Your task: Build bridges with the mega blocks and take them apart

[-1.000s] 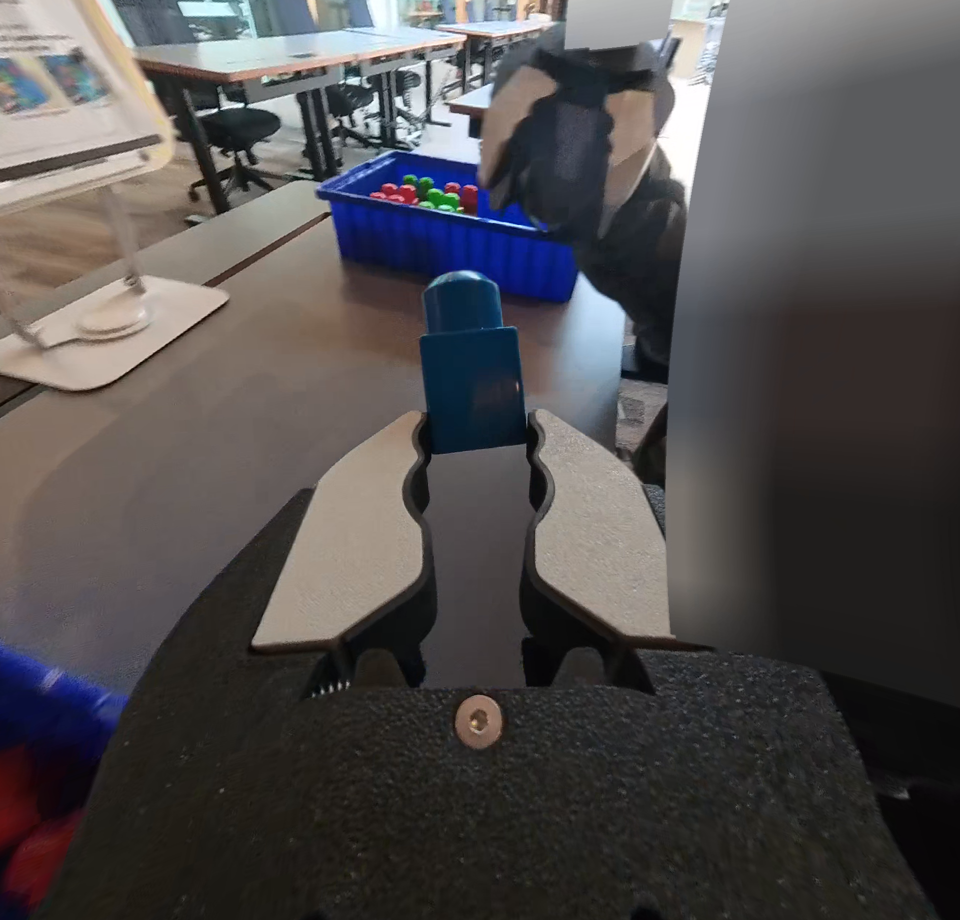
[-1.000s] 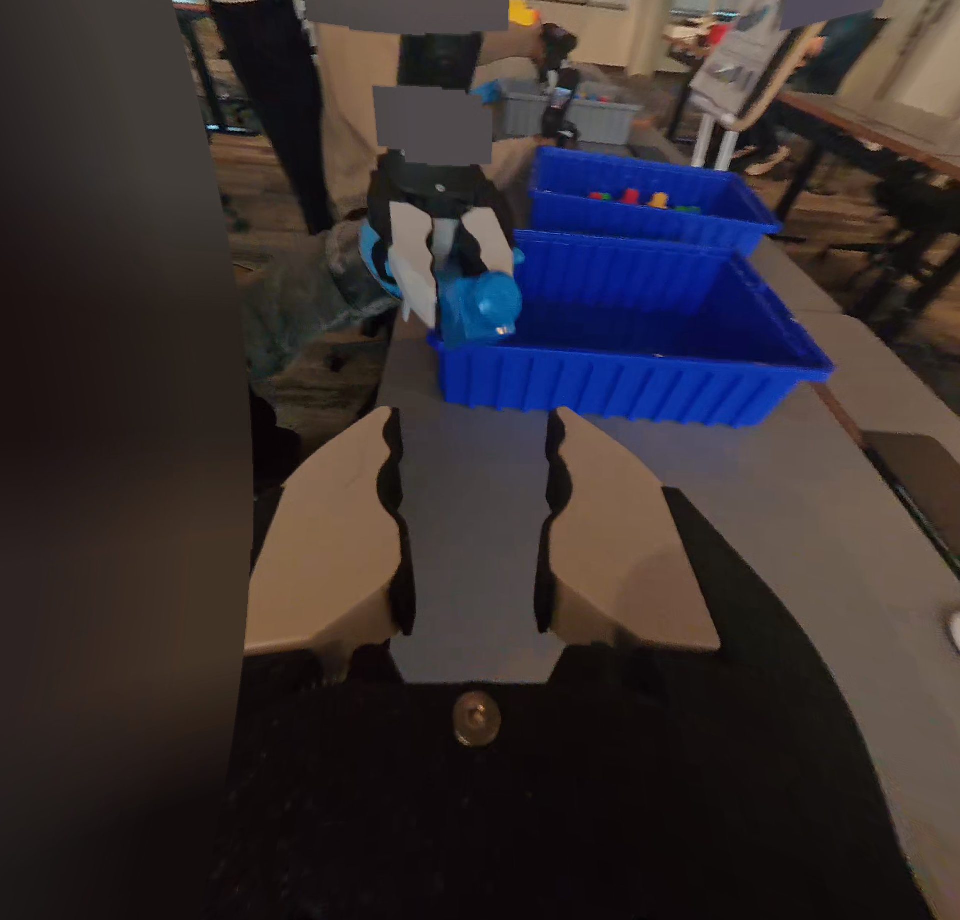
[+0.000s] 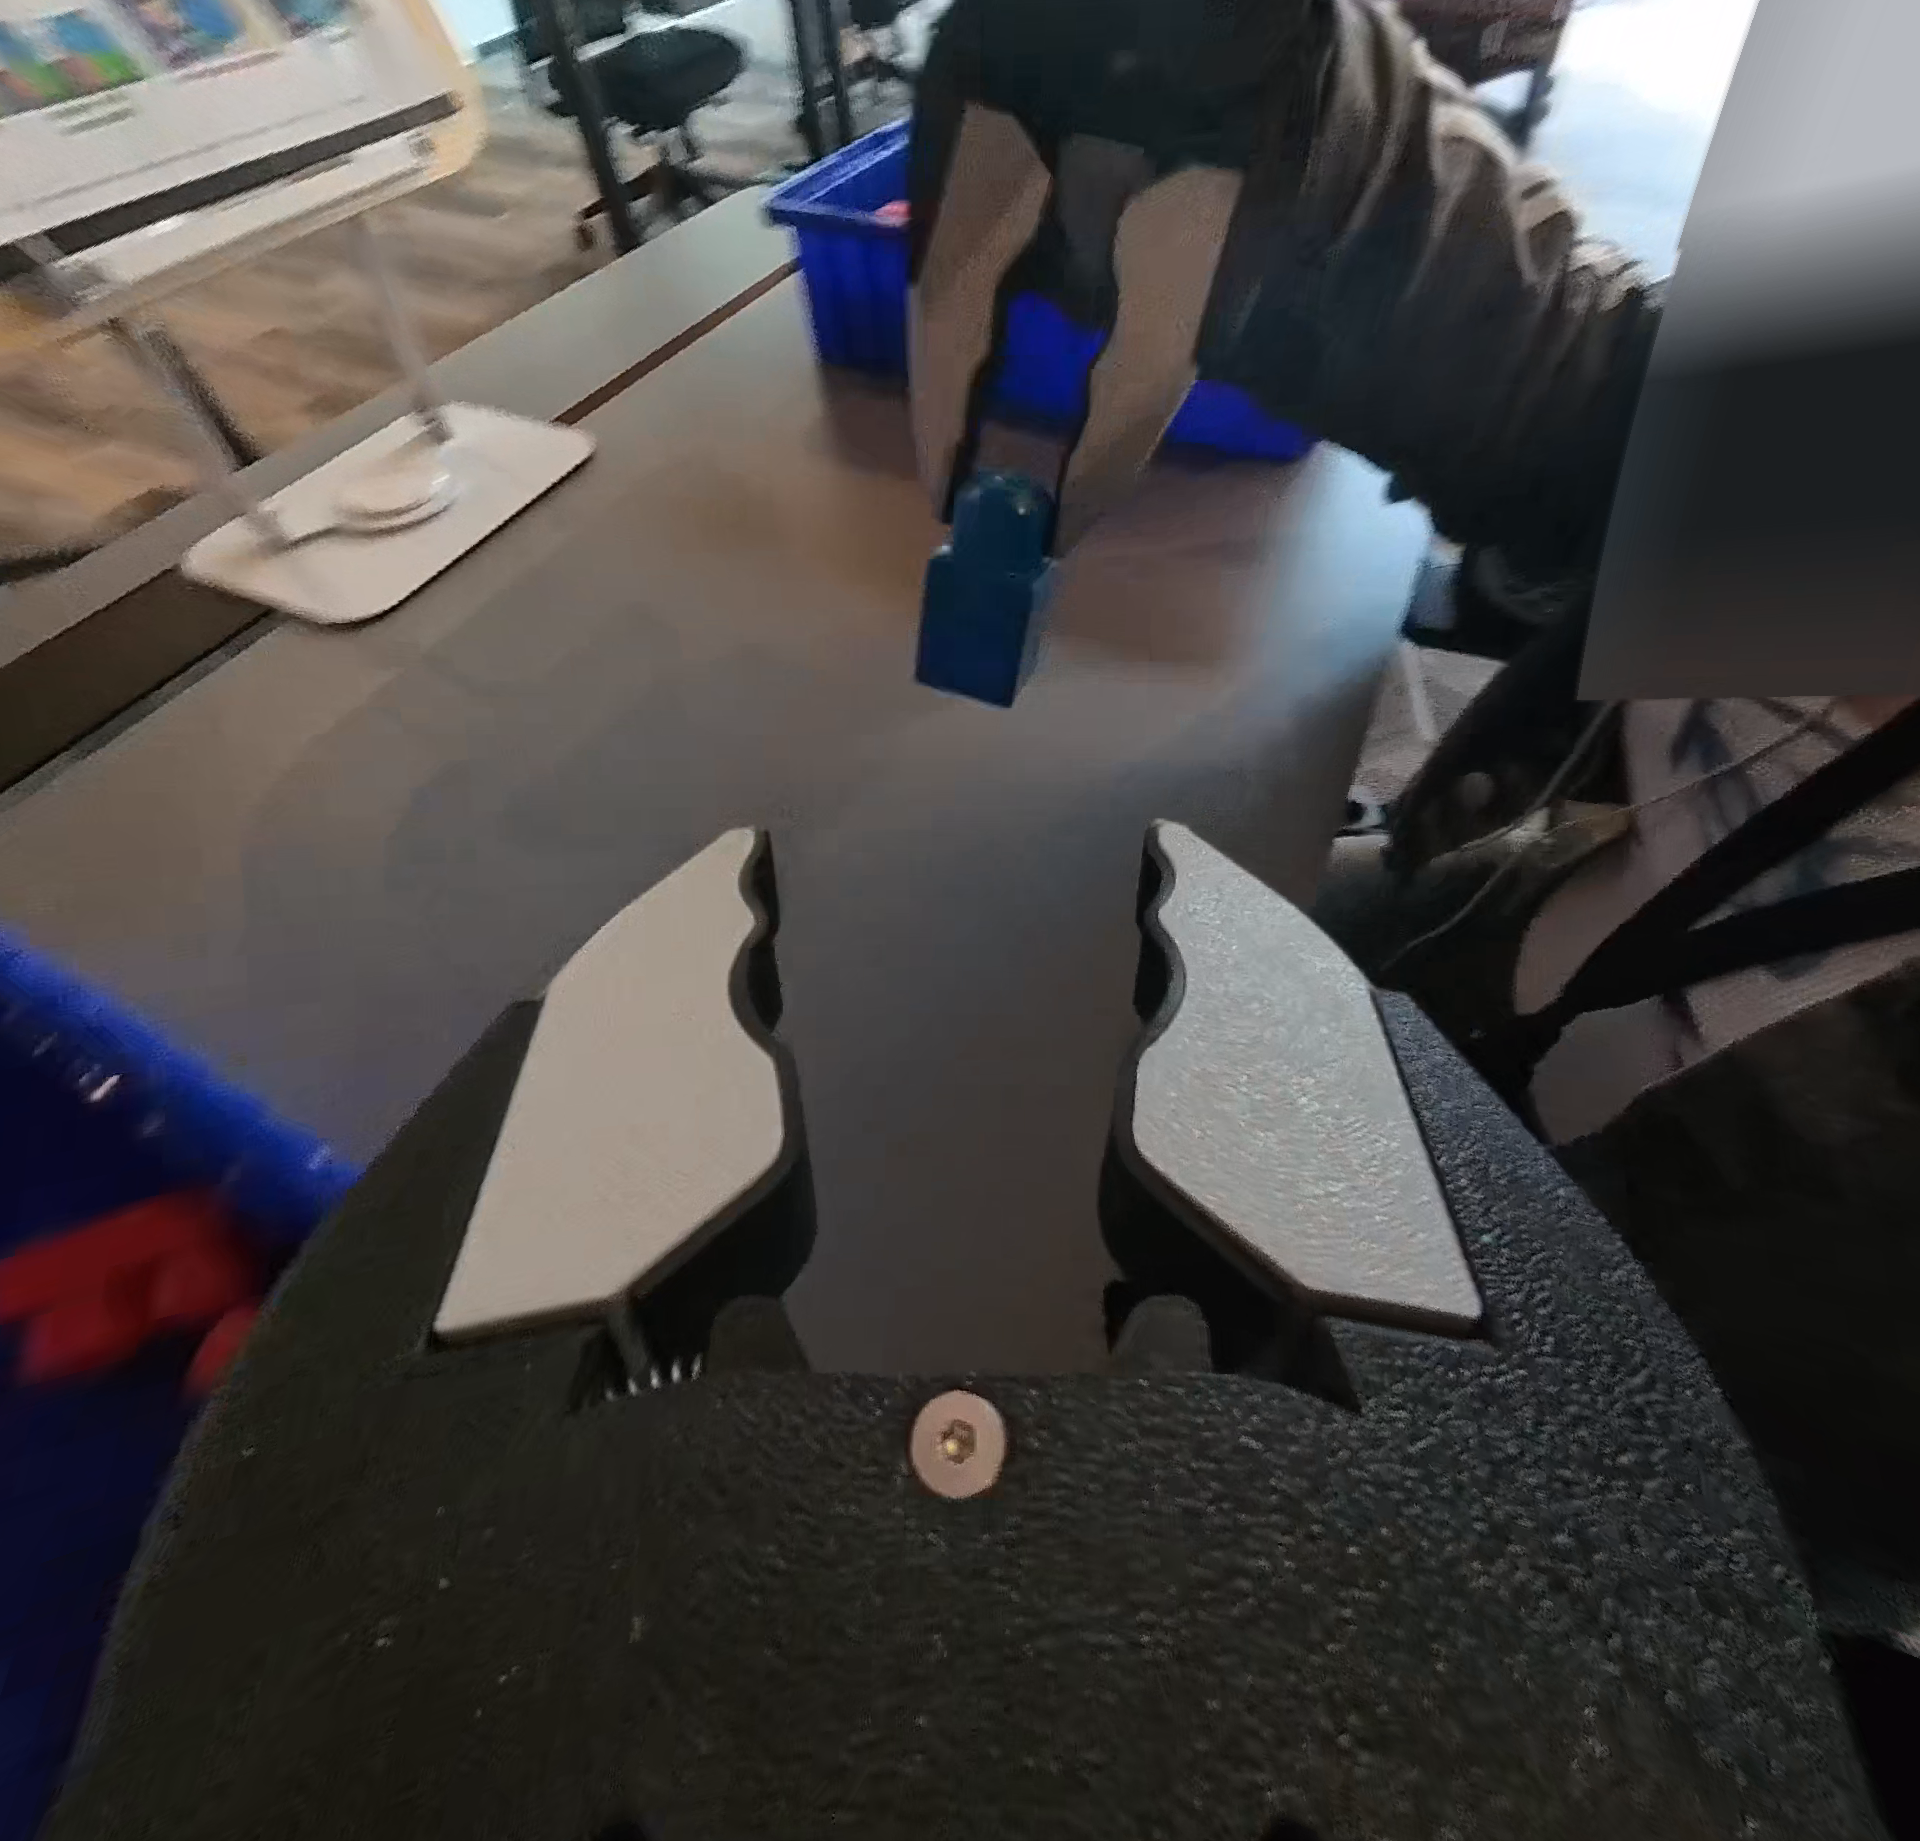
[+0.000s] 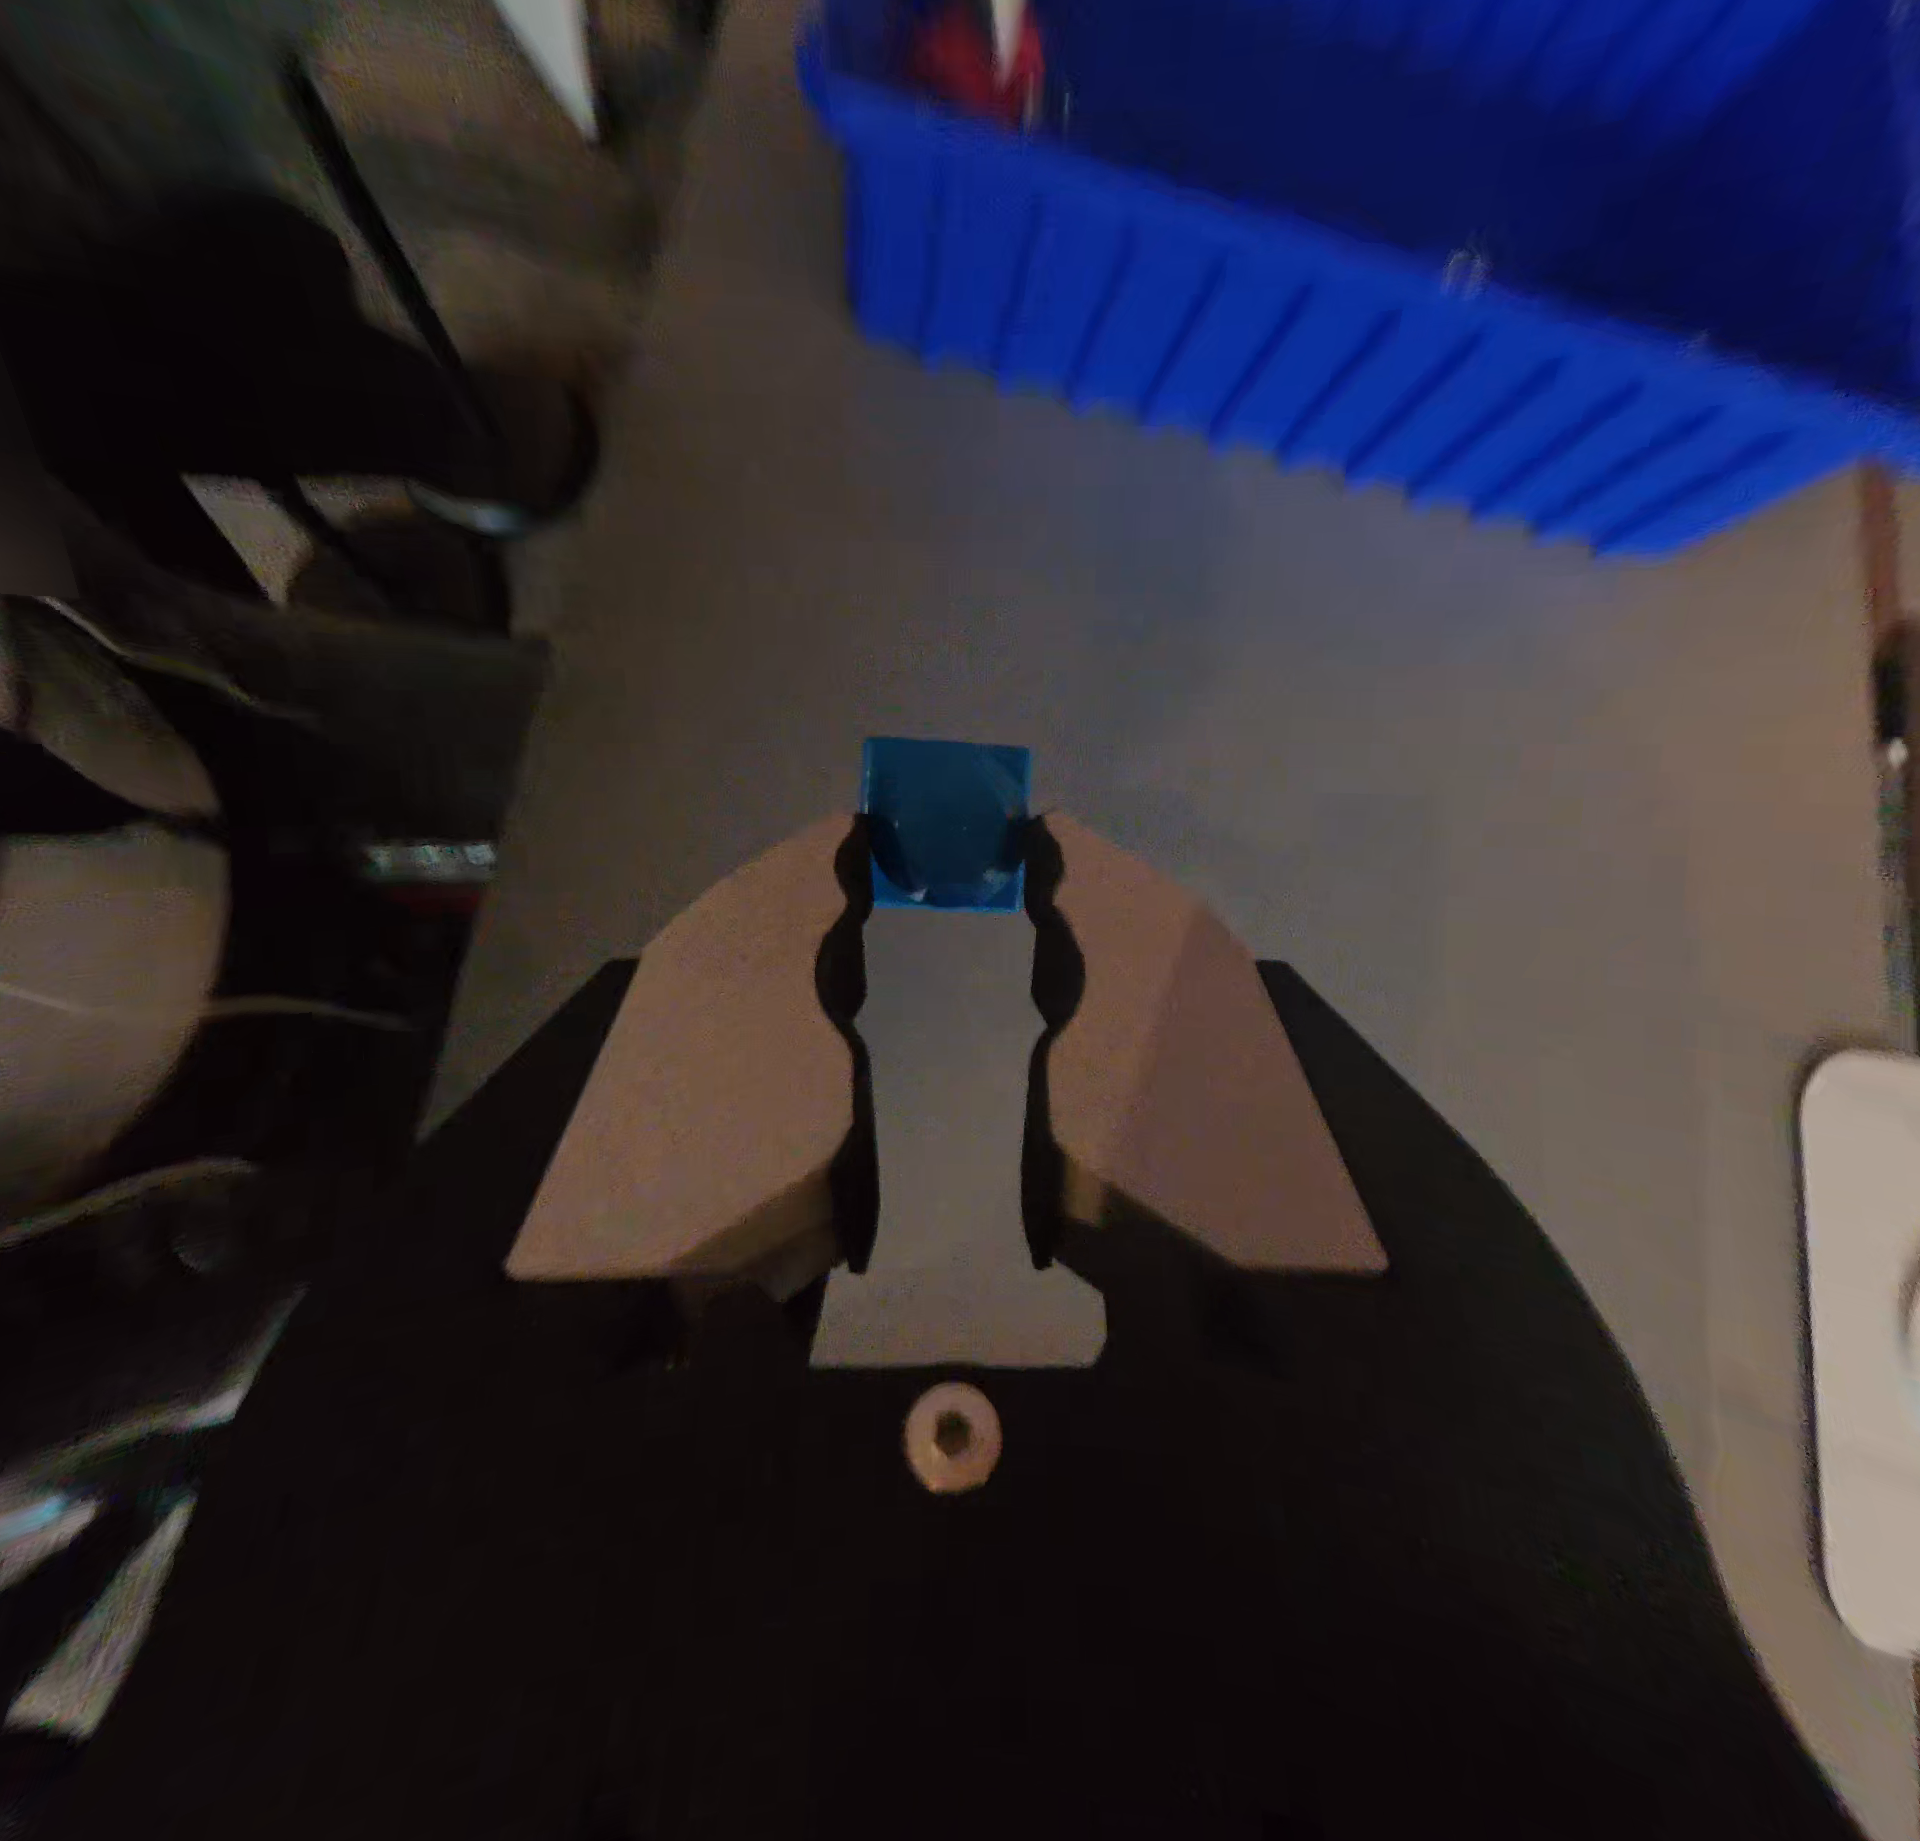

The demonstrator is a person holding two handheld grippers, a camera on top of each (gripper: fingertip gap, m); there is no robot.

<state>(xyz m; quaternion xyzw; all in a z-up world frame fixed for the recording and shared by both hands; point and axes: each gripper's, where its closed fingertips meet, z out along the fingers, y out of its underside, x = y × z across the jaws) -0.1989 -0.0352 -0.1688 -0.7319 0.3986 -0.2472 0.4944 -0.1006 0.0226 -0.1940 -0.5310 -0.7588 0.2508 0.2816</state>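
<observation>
- My left gripper (image 3: 956,856) is wide apart and has nothing in it. It hangs over the table (image 3: 520,752).
- My right gripper (image 4: 943,835) is clenched on the blue block (image 4: 940,804). Its tips pinch the knob on top of the block.
- From the left view I see that block (image 3: 982,607) hanging from the right gripper (image 3: 1003,503), low over the middle of the table. I can't tell if its bottom touches the table.
- A blue bin (image 4: 1351,337) sits on the table past the block. Something red is in it, but it is too blurry to name.
- Another blue bin (image 3: 852,264) sits behind the right gripper in the left view.
- A white stand (image 3: 395,503) holds up a sign at the left side of the table.
</observation>
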